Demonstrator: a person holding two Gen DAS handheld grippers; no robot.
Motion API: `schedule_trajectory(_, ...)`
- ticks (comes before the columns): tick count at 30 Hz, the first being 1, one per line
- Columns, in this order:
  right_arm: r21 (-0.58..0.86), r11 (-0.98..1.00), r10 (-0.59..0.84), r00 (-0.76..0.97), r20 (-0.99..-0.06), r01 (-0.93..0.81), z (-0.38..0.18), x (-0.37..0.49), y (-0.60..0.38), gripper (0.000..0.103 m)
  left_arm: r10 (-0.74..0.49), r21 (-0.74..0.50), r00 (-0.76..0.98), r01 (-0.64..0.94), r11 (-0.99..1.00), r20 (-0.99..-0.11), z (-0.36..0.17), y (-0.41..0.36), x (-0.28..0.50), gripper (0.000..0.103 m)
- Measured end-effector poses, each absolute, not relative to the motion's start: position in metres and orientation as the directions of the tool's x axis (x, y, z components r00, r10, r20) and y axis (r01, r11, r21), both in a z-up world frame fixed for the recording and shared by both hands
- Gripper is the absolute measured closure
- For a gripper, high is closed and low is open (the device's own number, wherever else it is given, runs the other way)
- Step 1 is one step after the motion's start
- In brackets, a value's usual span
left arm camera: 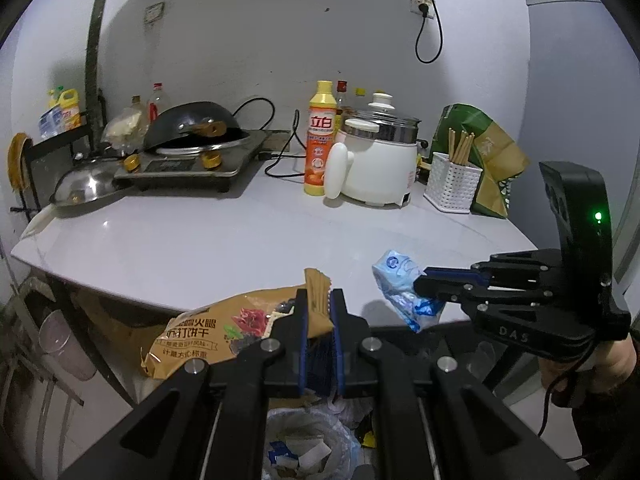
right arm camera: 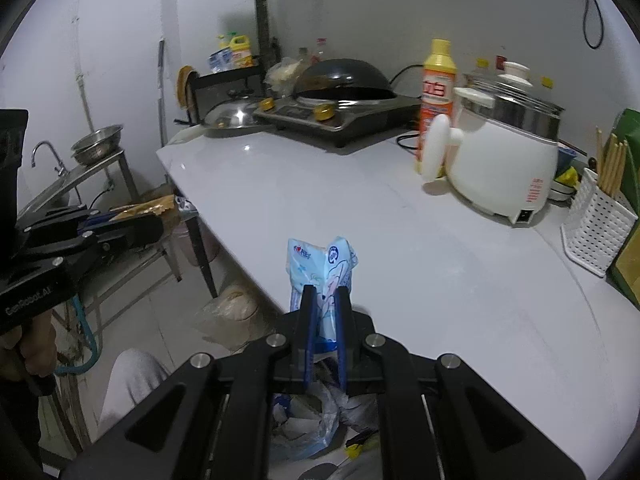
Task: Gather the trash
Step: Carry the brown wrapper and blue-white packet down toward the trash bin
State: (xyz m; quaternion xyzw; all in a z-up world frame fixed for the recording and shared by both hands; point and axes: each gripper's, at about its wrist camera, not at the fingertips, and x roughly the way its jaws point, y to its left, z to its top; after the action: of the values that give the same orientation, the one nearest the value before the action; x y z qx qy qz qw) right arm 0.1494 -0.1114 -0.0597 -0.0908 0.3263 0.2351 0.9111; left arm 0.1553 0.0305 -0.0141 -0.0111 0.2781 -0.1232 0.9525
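Note:
My left gripper (left arm camera: 320,294) is shut on the top edge of a tan snack bag (left arm camera: 200,332), which hangs past the front edge of the white counter (left arm camera: 200,248). In the right wrist view the same left gripper (right arm camera: 156,224) and the snack bag (right arm camera: 152,208) show at the left. My right gripper (right arm camera: 325,292) is shut on a crumpled light blue wrapper (right arm camera: 320,260) over the counter's front edge. From the left wrist view the right gripper (left arm camera: 420,280) and blue wrapper (left arm camera: 394,276) are at right. Below both hangs an open trash bag (left arm camera: 304,444) (right arm camera: 304,428) holding scraps.
At the back of the counter stand an induction cooker with a black wok (left arm camera: 192,128), an orange dish soap bottle (left arm camera: 320,140), a white electric pot (left arm camera: 380,164), a white chopstick basket (left arm camera: 452,182) and a green bag (left arm camera: 480,148). A steel sink stand (right arm camera: 80,168) is at the left.

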Motion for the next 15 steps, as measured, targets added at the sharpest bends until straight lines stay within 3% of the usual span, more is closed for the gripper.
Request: schedule_trajectory(15, -0.052, 0.811, 0.393, 0.608, -0.69, -0.583, -0.092, 0.13, -0.052, 0.095, -0.213, -0.166, 0.8, 0.144, 0.976, -0.56, -0.061, 0.079, 0.125, 0.094)
